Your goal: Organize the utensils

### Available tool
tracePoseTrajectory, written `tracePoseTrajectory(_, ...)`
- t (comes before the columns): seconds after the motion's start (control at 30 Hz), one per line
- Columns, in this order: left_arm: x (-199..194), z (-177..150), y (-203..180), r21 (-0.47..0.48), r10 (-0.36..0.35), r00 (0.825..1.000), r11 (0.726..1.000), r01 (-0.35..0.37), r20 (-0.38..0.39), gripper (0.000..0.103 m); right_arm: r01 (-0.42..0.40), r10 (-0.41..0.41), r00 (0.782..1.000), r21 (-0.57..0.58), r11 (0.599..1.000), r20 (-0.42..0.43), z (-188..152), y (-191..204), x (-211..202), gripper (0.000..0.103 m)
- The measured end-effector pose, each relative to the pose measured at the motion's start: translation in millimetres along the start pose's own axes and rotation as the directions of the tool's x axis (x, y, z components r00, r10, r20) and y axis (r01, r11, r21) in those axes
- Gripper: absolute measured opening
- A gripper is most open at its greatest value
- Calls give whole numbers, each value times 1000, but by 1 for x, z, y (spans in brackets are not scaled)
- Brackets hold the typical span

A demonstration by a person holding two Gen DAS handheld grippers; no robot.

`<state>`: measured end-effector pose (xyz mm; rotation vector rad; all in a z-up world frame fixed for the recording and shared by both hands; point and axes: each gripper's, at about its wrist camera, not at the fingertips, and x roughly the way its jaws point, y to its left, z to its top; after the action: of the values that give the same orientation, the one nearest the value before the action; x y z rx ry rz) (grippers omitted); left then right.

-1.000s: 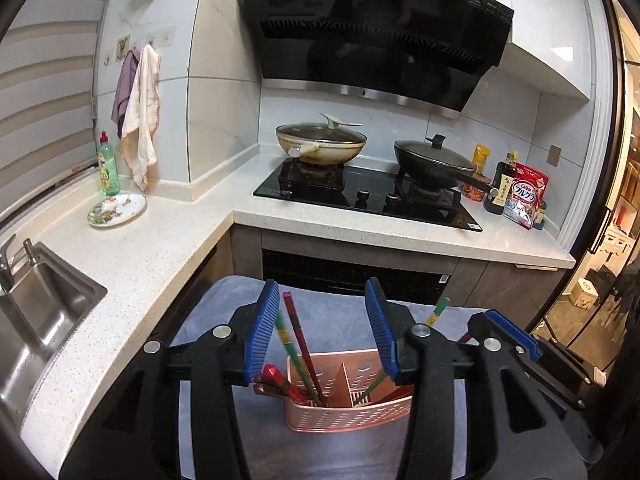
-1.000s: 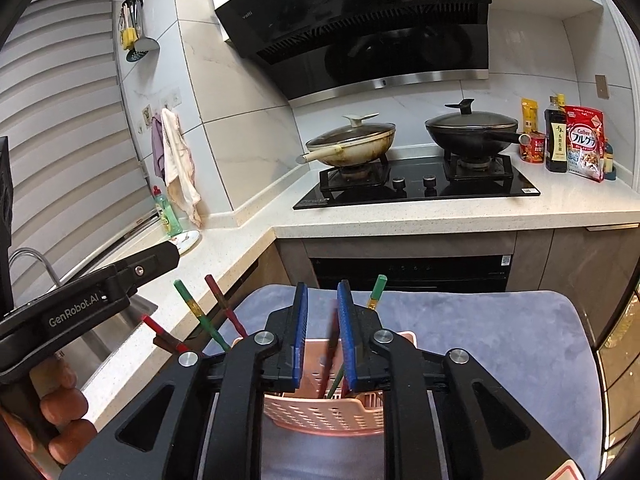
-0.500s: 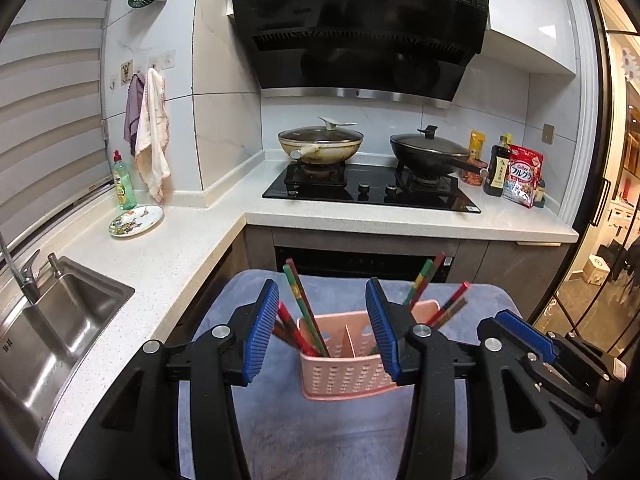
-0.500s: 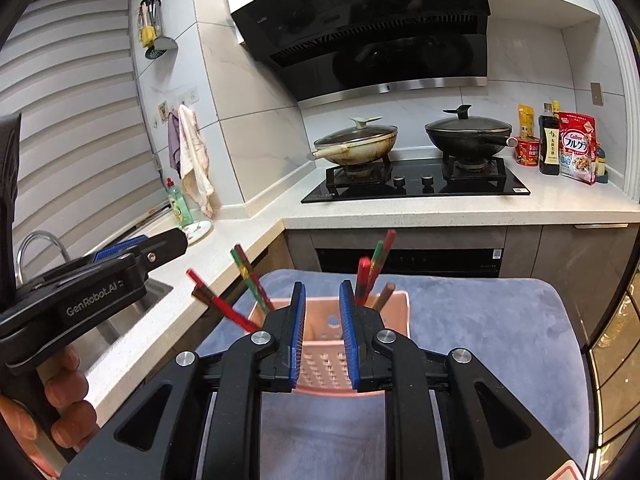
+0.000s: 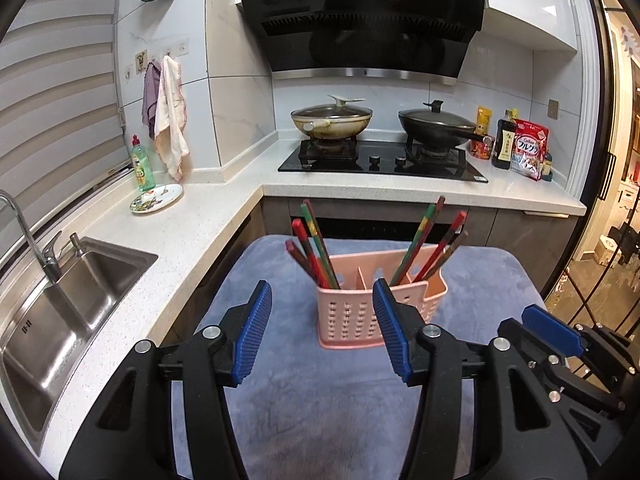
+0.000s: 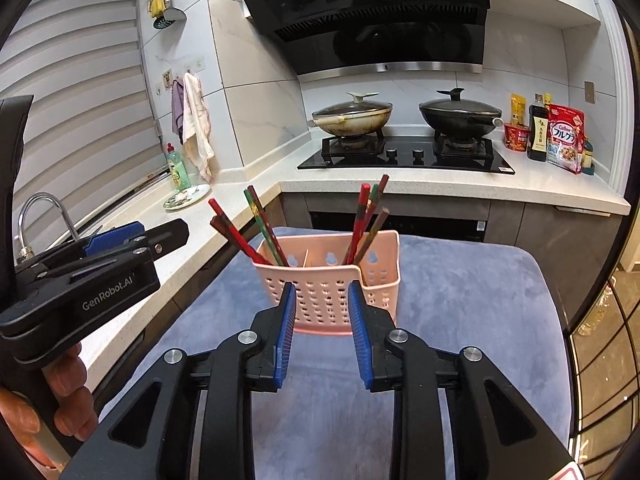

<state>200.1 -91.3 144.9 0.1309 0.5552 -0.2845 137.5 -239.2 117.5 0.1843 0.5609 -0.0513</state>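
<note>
Two grippers sit in your hands, both short of a pink perforated utensil basket (image 5: 362, 312) that stands upright on a blue-grey plush mat (image 5: 320, 400). The left gripper (image 5: 322, 328) is parting its jaws, and nothing lies between the blue pads; the basket shows beyond the gap, apart from both pads. The right gripper (image 6: 322, 328) is likewise parting its jaws, narrower than the left, with nothing between them; the basket's near wall stands just past the tips, and you cannot tell from that view whether the tips touch it.

Inside the basket, a divider splits it into compartments. One bundle of chopsticks (image 5: 312, 248) leans out to the left from the left compartment, red and green-patterned sticks together. A second bundle of chopsticks (image 5: 432, 240) leans out to the right from the right-hand compartment.

Your left hand (image 6: 60, 392) shows in the right wrist view, fingers wrapped on the handle of the left gripper, which reaches in from the left edge.

Beside the mat runs the white table (image 5: 160, 240) with a steel sink (image 5: 72, 304), a patterned plate (image 5: 157, 197) and a green bottle (image 5: 141, 164). Farther back, two lidded pans stand on the black hob (image 5: 380, 160).
</note>
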Motion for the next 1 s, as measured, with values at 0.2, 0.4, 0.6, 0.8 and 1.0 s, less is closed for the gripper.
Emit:
tracePoseTrajectory(0.2, -6, -19, 0, 4, 8, 999, 1000, -8, -36, 50, 7, -7, 1000, 14, 1000, -30, -19, -5, -7, 26)
tracePoseTrajectory(0.4, -7, -36, -2, 7, 23, 998, 1000, -23, -62, 51, 13, -12, 999, 19, 1000, -51, -32, -7, -12, 27)
tracePoseTrajectory(0.6, -5, -50, 3, 2, 34, 995, 999, -34, -97, 51, 24, -23, 997, 21, 999, -73, -41, -6, -11, 33)
tracePoseTrajectory(0.8, -3, -59, 5, 0, 46, 992, 999, -46, -117, 51, 43, -43, 995, -2, 999, -88, -49, -2, -9, 33)
tracePoseTrajectory(1.0, 2, -72, 5, 0, 46, 988, 999, -47, -148, 52, 54, -58, 993, -33, 998, -107, -55, 4, -5, 33)
